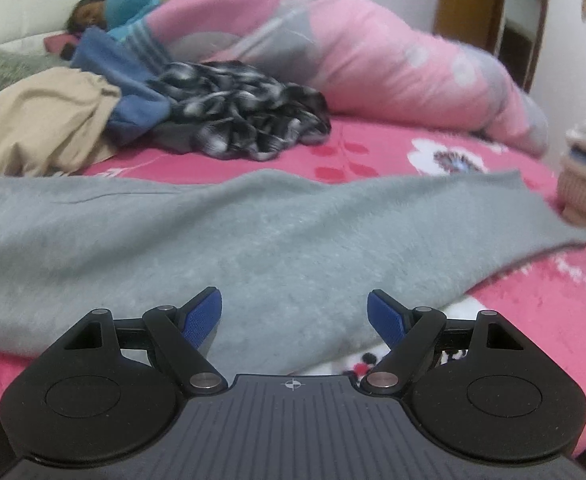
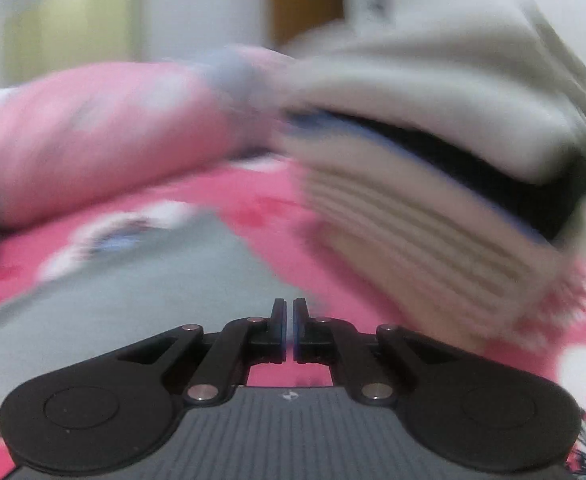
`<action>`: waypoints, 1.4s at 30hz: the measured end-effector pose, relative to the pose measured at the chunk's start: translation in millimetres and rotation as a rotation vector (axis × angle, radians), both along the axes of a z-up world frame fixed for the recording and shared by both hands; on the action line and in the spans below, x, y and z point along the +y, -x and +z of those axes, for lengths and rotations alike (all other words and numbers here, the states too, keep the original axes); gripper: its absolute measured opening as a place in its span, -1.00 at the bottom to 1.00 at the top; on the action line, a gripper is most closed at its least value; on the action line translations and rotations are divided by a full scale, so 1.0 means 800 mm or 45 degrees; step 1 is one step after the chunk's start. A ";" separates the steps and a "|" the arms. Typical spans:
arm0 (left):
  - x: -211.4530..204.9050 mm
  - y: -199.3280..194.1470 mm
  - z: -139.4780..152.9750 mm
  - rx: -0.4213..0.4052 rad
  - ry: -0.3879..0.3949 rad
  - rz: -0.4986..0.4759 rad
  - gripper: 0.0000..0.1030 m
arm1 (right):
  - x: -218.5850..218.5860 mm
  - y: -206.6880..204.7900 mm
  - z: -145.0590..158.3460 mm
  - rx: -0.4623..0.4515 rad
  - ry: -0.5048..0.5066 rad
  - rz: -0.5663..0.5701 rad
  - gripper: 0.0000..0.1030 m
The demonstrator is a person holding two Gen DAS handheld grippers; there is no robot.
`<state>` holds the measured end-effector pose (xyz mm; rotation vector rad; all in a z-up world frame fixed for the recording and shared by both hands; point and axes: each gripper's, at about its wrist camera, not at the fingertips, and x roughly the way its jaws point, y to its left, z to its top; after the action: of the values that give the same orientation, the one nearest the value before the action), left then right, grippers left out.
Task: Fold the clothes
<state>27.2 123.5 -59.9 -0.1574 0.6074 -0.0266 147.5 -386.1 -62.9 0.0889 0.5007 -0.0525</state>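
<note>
Wide-spread blue pads of the left gripper [image 1: 294, 316] hover with nothing between them over a grey garment [image 1: 253, 240], which lies flat across the pink floral bedsheet [image 1: 533, 312], apparently laid out for folding. Beyond it wait 3 unfolded pieces: a beige garment [image 1: 41, 120], a blue one [image 1: 133, 96] and a black-and-white patterned one [image 1: 241, 112], heaped beside a pink quilt [image 1: 393, 60] under which a person lies. On the other side, the right gripper [image 2: 289, 322] has its jaws pressed together, gripping nothing, near a blurred stack of folded clothes [image 2: 433, 184], likely finished work kept clear of the folding space.
</note>
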 end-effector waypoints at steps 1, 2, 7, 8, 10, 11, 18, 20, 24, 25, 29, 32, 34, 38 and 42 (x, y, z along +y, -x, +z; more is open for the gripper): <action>0.004 0.001 0.002 -0.017 0.019 0.013 0.57 | 0.032 0.005 0.005 -0.010 -0.020 0.123 -0.96; 0.010 0.002 0.004 -0.035 0.047 0.021 0.57 | 0.065 0.011 0.007 -0.008 -0.049 0.252 -0.96; 0.053 0.006 0.023 -0.140 0.167 0.100 0.57 | 0.227 0.011 -0.019 0.139 -0.157 0.719 -0.97; 0.066 0.008 0.026 -0.155 0.180 0.128 0.57 | 0.253 0.013 -0.024 0.141 -0.123 0.756 -0.96; 0.093 0.009 0.030 -0.175 0.185 0.180 0.56 | 0.280 0.015 -0.036 0.181 -0.094 0.805 -0.97; 0.103 0.009 0.032 -0.177 0.171 0.209 0.56 | 0.288 0.014 -0.043 0.216 -0.080 0.802 -0.97; 0.177 -0.002 0.028 -0.191 0.045 0.377 0.55 | 0.280 0.027 -0.046 0.329 0.077 0.698 -0.96; 0.193 0.005 0.025 -0.231 0.067 0.400 0.55 | 0.292 0.024 -0.027 0.350 0.145 0.675 -0.95; 0.211 0.017 0.018 -0.268 0.061 0.463 0.55 | 0.363 0.023 0.029 0.221 0.099 0.916 -0.80; 0.214 0.017 0.015 -0.262 0.054 0.477 0.55 | 0.389 0.020 0.039 0.193 0.067 1.010 -0.68; 0.228 0.018 0.002 -0.235 0.022 0.538 0.55 | 0.506 -0.004 0.047 0.135 0.060 1.330 -0.27; 0.242 0.020 -0.004 -0.225 0.034 0.570 0.55 | 0.591 -0.021 0.028 0.149 0.182 1.507 -0.26; 0.249 0.022 -0.007 -0.223 0.028 0.590 0.55 | 0.638 -0.028 0.015 0.164 0.237 1.609 -0.25; 0.264 0.030 -0.005 -0.243 0.022 0.652 0.55 | 0.707 -0.026 -0.002 0.176 0.273 1.769 -0.20; 0.271 0.044 0.005 -0.305 -0.035 0.728 0.54 | 0.763 -0.018 0.001 0.181 0.208 1.912 -0.06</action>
<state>-8.2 340.6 -55.7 -0.2921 0.3069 0.5095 162.2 224.6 -62.5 -0.4665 0.5999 1.3748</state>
